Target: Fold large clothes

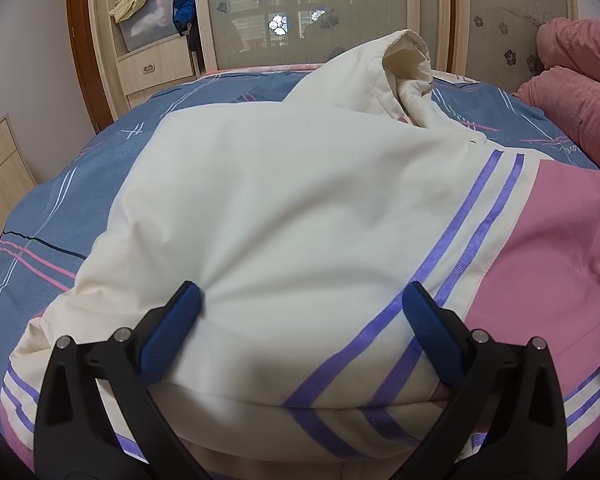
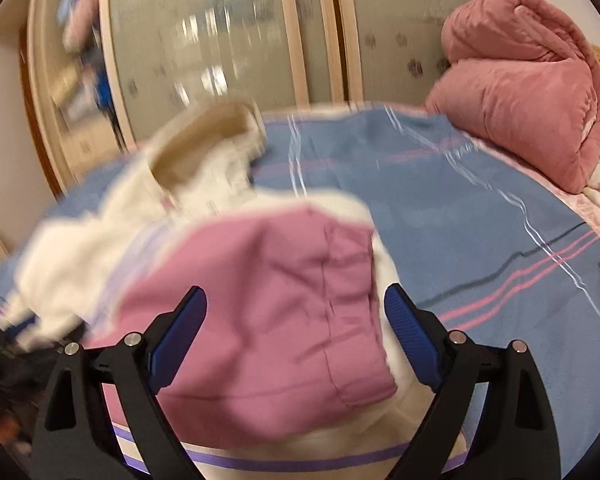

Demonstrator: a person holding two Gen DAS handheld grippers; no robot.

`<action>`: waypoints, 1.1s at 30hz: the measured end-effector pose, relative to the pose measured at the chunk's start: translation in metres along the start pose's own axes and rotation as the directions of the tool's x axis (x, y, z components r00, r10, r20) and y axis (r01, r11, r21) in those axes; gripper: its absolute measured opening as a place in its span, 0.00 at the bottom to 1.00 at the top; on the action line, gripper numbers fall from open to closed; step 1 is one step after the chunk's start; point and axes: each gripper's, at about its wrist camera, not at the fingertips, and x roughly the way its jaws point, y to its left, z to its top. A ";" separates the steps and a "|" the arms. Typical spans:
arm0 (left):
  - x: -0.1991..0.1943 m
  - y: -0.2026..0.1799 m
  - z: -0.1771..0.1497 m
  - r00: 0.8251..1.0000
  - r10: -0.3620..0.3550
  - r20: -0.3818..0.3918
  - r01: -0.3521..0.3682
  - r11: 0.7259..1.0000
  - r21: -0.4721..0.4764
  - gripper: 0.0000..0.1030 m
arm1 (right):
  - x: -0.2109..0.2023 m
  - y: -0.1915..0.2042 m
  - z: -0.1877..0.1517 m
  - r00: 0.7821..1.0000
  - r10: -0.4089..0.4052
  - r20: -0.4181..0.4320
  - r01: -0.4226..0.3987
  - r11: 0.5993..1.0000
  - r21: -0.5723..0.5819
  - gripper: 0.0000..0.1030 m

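Note:
A large cream jacket [image 1: 284, 200] with purple stripes and pink panels lies on the bed, its hood [image 1: 404, 64] standing up at the far side. My left gripper [image 1: 300, 300] is open, its blue pads straddling the folded cream body near the front edge. In the right wrist view, which is blurred, my right gripper [image 2: 296, 300] is open over a pink part of the jacket [image 2: 268, 300]; the hood [image 2: 216, 136] shows at the upper left. Neither gripper holds cloth.
The bed has a blue sheet [image 1: 60, 208] with pink and white lines. A rolled pink quilt [image 2: 528, 80] lies at the far right, also in the left wrist view [image 1: 576, 92]. A wardrobe with glass doors [image 1: 320, 12] and drawers [image 1: 156, 68] stands behind the bed.

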 end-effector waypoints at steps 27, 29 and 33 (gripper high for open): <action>0.001 0.009 0.003 0.998 0.064 -0.005 -0.064 0.992 -0.109 0.98 | 0.044 0.015 -0.017 0.978 -0.056 -0.200 0.036 0.994 -0.103 0.90; 0.001 0.010 0.003 0.998 0.067 -0.006 -0.067 0.992 -0.108 0.98 | 0.045 0.015 -0.017 0.978 -0.058 -0.201 0.036 0.994 -0.108 0.91; -0.013 0.007 0.016 0.995 0.099 0.012 -0.097 0.990 -0.102 0.98 | 0.046 0.015 -0.017 0.978 -0.055 -0.202 0.034 0.994 -0.105 0.91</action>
